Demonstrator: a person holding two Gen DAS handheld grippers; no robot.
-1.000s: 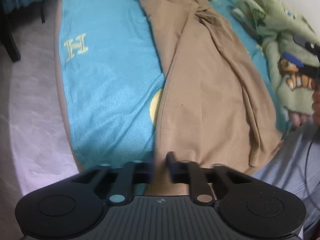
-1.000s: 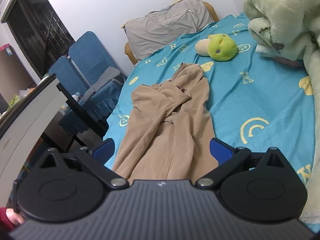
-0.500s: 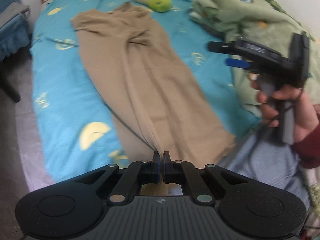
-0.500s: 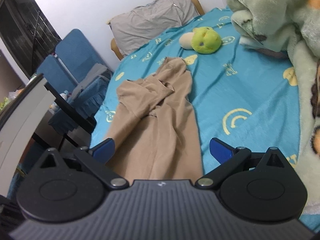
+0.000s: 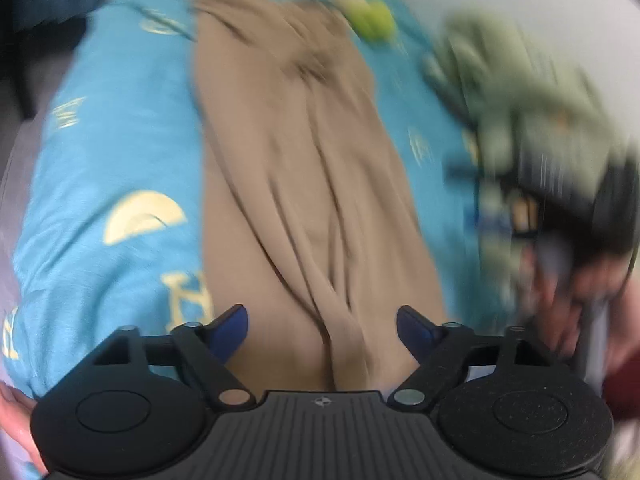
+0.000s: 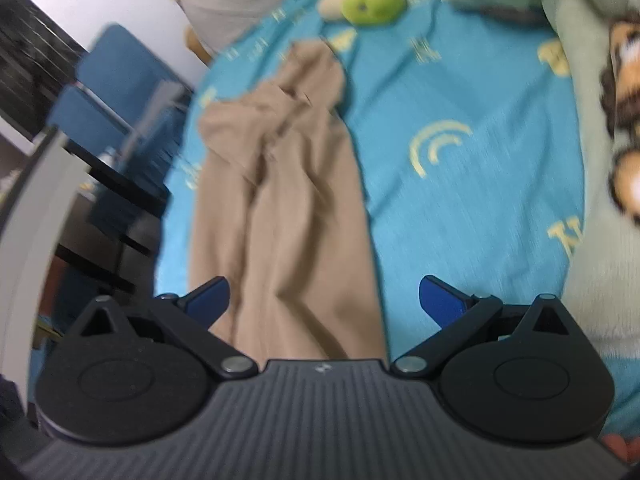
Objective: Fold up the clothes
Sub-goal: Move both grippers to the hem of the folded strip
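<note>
The blue sheet (image 6: 472, 92) bears pale yellow printed letters. In the right wrist view an "N" (image 6: 425, 49) reads near the green toy, and another "N" (image 6: 567, 233) sits by the sheet's right edge. In the left wrist view an "N" (image 5: 188, 296) shows near the bottom. Other yellow marks are too blurred to read.
</note>
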